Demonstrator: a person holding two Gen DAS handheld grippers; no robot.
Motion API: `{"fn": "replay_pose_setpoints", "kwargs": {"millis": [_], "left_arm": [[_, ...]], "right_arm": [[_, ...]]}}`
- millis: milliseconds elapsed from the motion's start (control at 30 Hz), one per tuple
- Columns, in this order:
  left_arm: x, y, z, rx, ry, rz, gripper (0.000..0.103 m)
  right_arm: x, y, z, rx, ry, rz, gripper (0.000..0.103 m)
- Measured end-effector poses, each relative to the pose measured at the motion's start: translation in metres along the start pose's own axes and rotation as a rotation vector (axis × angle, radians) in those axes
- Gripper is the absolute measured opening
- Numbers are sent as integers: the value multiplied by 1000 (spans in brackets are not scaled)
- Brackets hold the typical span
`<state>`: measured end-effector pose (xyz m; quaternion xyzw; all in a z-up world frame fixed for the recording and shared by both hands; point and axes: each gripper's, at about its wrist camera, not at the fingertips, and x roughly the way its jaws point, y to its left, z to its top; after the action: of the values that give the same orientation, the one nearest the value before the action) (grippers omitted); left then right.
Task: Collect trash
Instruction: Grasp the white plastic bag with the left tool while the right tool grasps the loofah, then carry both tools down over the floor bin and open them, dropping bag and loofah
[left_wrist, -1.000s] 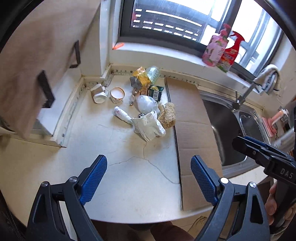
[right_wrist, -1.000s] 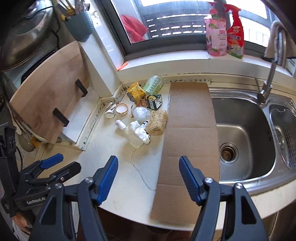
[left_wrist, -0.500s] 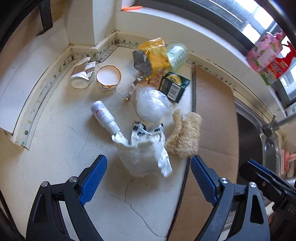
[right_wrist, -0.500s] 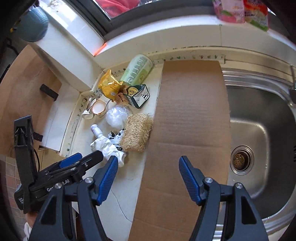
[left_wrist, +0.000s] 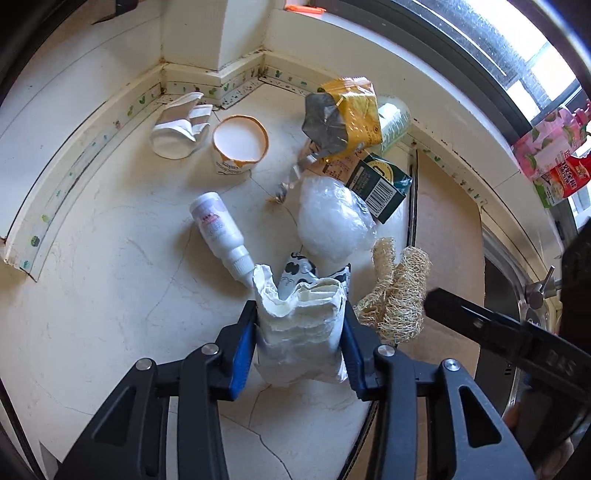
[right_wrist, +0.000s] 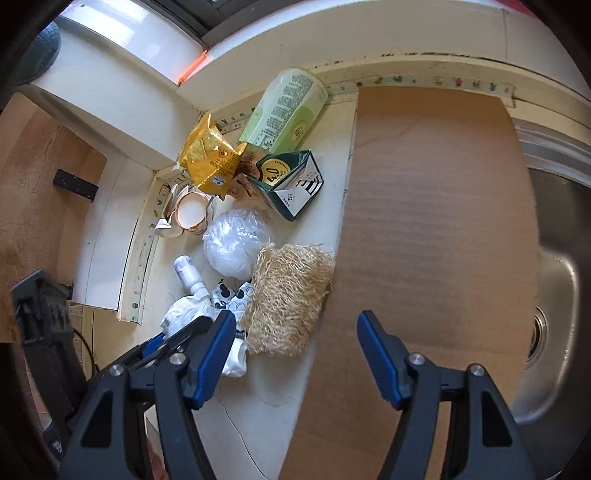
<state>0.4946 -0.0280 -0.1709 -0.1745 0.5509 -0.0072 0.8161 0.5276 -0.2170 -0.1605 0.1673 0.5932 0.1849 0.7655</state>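
A pile of trash lies in the counter's corner. My left gripper (left_wrist: 299, 321) points down at it, its jaws closing with a crumpled white bag (left_wrist: 299, 332) between them, both blue pads against its sides. A black-and-white wrapper (left_wrist: 299, 269) and a small white bottle (left_wrist: 218, 229) lie just beyond it, and a loofah (left_wrist: 395, 299) lies to the right. My right gripper (right_wrist: 295, 321) hangs open above the loofah (right_wrist: 288, 299) and the cardboard's edge, holding nothing. The left gripper (right_wrist: 173, 339) shows beside it.
Further back lie a clear plastic ball (left_wrist: 332, 221), a green carton (left_wrist: 380, 184), a yellow snack bag (left_wrist: 351, 114), a paper cup (left_wrist: 240, 144), a crushed cup (left_wrist: 181, 125) and a green can (right_wrist: 284, 107). A cardboard sheet (right_wrist: 424, 221) borders the steel sink (right_wrist: 561, 295).
My left gripper came down onto the pile and its jaws closed from wide open onto the white bag. My right gripper sank toward the loofah and cardboard, jaws unchanged.
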Motion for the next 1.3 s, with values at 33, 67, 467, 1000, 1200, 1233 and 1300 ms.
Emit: {"fn": "replay_pose_setpoints", "kwargs": {"millis": [33, 67, 467, 1000, 1200, 1233, 1300], "left_arm": [[-3, 3, -1, -4, -6, -1, 40], [-6, 6, -3, -9, -10, -4, 40], [-50, 40, -17, -27, -81, 42, 40], [-101, 66, -43, -45, -117, 92, 40], [-128, 69, -64, -12, -136, 93, 40], [-133, 69, -68, -1, -140, 90, 40], [-142, 68, -77, 27, -144, 83, 40]], "right_arm": [[5, 1, 2, 2, 8, 1, 69], [9, 1, 3, 3, 16, 1, 69], [31, 20, 8, -60, 14, -45, 68], [6, 44, -12, -99, -52, -7, 33], [-22, 57, -37, -108, -79, 23, 33], [-26, 61, -43, -112, -86, 22, 33], [-37, 67, -56, -117, -103, 20, 33]]}}
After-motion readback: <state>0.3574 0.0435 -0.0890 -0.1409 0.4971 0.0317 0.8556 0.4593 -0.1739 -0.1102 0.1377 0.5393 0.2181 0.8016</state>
